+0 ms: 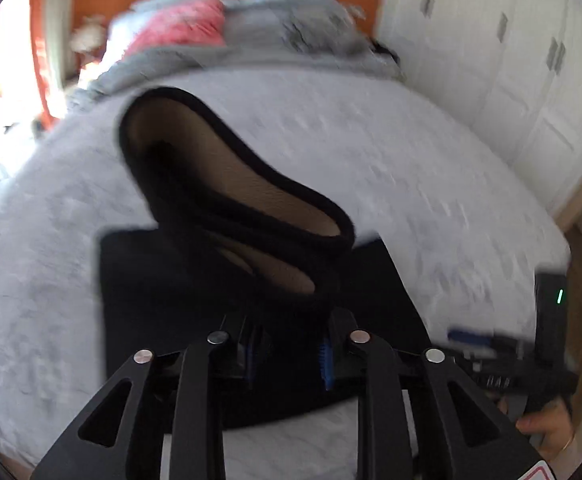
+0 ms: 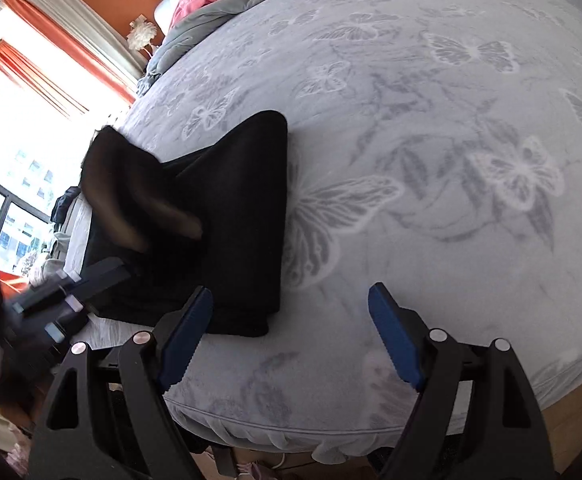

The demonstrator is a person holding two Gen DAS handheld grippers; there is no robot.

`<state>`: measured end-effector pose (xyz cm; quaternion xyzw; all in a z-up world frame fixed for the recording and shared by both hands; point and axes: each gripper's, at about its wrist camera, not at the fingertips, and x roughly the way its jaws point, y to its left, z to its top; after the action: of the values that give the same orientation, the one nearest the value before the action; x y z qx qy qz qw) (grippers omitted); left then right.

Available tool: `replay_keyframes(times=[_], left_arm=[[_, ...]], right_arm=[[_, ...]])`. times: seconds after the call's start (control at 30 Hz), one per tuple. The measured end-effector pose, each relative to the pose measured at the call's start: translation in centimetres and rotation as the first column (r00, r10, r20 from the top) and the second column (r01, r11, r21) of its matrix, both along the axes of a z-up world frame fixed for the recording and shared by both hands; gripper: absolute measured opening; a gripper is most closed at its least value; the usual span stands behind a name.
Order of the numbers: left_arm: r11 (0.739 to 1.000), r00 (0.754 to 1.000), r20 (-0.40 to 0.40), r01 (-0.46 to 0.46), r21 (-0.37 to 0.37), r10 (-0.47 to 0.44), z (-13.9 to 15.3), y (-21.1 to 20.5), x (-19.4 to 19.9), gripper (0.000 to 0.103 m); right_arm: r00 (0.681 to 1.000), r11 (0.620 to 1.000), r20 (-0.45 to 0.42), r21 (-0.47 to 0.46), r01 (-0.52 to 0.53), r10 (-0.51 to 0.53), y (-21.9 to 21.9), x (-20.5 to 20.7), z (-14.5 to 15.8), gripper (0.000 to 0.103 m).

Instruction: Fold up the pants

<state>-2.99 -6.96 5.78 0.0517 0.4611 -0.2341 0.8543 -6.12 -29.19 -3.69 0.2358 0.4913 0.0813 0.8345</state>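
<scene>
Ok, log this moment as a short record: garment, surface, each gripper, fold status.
garment: black pants with tan lining, one end lifted, the rest flat
surface: grey butterfly-print bedspread
left gripper: shut on the lifted end of the pants
right gripper: open, holding nothing, beside the pants' near edge
fold status: under way, lifted end not yet laid down

Pants (image 2: 227,216) lay on the bed (image 2: 431,160) near its front edge; raised end at left, bedding (image 1: 291,36) heaped behind.
</scene>
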Motion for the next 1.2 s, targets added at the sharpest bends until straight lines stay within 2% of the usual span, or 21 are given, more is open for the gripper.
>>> replay_keyframes(times=[0.07, 0.1, 0.17, 0.2, 0.27, 0.33, 0.4, 0.5, 0.53, 0.57, 0.63, 0.73, 0.8, 0.87, 0.9, 0.97, 1.03, 1.07, 1.1, 1.17, 1.2], left_arm=[[0.987, 0.982, -0.114, 0.154, 0.043, -0.148, -4.8, -4.1, -2.0, 0.021], [0.98, 0.975, -0.108, 0.196, 0.036, -0.191, -5.5, -5.0, -3.3, 0.022], [0.98, 0.98, -0.041, 0.197, 0.034, -0.196, -4.6, -4.7, -4.9, 0.032], [0.985, 0.985, -0.008, 0.17, 0.023, -0.17, -3.5, -3.6, -5.1, 0.036], [0.994, 0.995, 0.044, 0.097, -0.058, -0.095, -0.8, -0.1, -5.0, 0.063], [0.992, 0.995, 0.094, -0.017, -0.126, 0.029, 1.4, 4.2, -4.9, 0.072], [0.977, 0.982, 0.106, -0.137, -0.162, 0.156, 2.8, 8.3, -4.1, 0.076], [0.947, 0.952, 0.1, -0.272, -0.17, 0.291, 3.4, 12.8, -2.9, 0.076], [0.937, 0.945, 0.086, -0.297, -0.183, 0.316, 3.4, 13.9, -2.8, 0.076], [0.929, 0.942, 0.069, -0.309, -0.204, 0.329, 3.3, 14.8, -2.8, 0.076], [0.916, 0.937, 0.038, -0.329, -0.229, 0.346, 3.1, 16.4, -2.9, 0.076], [0.894, 0.936, -0.034, -0.346, -0.283, 0.351, 3.0, 18.3, -2.7, 0.076], [0.876, 0.939, -0.061, -0.338, -0.343, 0.339, 3.5, 19.2, -2.7, 0.076], [0.869, 0.943, -0.068, -0.327, -0.372, 0.326, 4.0, 19.7, -2.8, 0.08], [0.867, 0.947, -0.07, -0.317, -0.384, 0.315, 4.3, 19.4, -2.8, 0.083], [0.876, 0.948, -0.072, -0.314, -0.366, 0.31, 3.6, 18.8, -2.1, 0.087], [0.889, 0.942, -0.108, -0.336, -0.312, 0.318, 1.7, 18.1, -0.7, 0.087], [0.89, 0.93, -0.137, -0.366, -0.271, 0.341, 0.5, 17.9, 0.0, 0.087], [0.892, 0.918, -0.15, -0.393, -0.222, 0.367, -0.5, 17.8, 0.5, 0.087], [0.876, 0.889, -0.135, -0.456, -0.157, 0.438, -2.3, 18.4, 1.2, 0.087], [0.869, 0.881, -0.14, -0.471, -0.152, 0.453, -3.0, 18.7, 1.4, 0.087]], right_arm=[[1.0, 1.0, 0.008, 0.016, 0.006, -0.007, -0.9, -0.4, 0.4, 0.078], [1.0, 1.0, 0.009, 0.024, 0.008, -0.008, -1.1, -0.5, 0.5, 0.078], [1.0, 1.0, 0.015, 0.028, 0.007, -0.007, -1.3, -0.4, 1.0, 0.078], [1.0, 0.999, 0.029, 0.033, 0.003, -0.003, -1.1, -0.3, 1.3, 0.078], [0.997, 0.997, 0.056, 0.059, -0.047, 0.044, 0.3, 0.7, 2.3, 0.079], [0.989, 0.986, 0.071, 0.096, -0.135, 0.129, 2.9, 2.5, 3.1, 0.079], [0.977, 0.968, 0.062, 0.135, -0.212, 0.205, 5.5, 4.8, 2.9, 0.078], [0.973, 0.955, -0.004, 0.192, -0.225, 0.23, 8.3, 8.1, 0.6, 0.077], [0.977, 0.957, -0.022, 0.205, -0.203, 0.212, 8.9, 8.7, -0.2, 0.072], [0.979, 0.962, -0.026, 0.191, -0.195, 0.204, 9.3, 9.1, -0.5, 0.035], [0.977, 0.952, 0.001, 0.226, -0.207, 0.213, 10.0, 9.2, 1.0, 0.03], [0.956, 0.958, 0.197, 0.143, -0.248, 0.218, 9.7, 6.5, 9.2, 0.026], [0.94, 0.966, 0.26, 0.07, -0.248, 0.222, 8.7, 4.1, 12.4, 0.024], [0.953, 0.975, 0.206, -0.058, -0.213, 0.221, 7.7, 3.2, 11.0, 0.03], [0.968, 0.975, 0.144, -0.118, -0.187, 0.203, 7.3, 3.2, 8.8, 0.045], [0.994, 0.978, 0.014, -0.179, -0.107, 0.111, 5.5, 3.3, 4.3, 0.047], [0.998, 0.995, -0.013, -0.07, -0.066, 0.065, 3.5, 2.6, 2.2, 0.047], [0.999, 0.999, -0.011, -0.003, -0.05, 0.05, 2.8, 2.4, 1.9, 0.053], [0.999, 0.999, -0.005, 0.034, -0.042, 0.042, 2.4, 2.4, 1.9, 0.064], [0.999, 0.998, 0.041, 0.048, -0.032, 0.03, 2.2, 3.0, 2.7, 0.077], [0.997, 0.998, 0.059, 0.052, -0.044, 0.041, 2.5, 3.6, 3.2, 0.079]])
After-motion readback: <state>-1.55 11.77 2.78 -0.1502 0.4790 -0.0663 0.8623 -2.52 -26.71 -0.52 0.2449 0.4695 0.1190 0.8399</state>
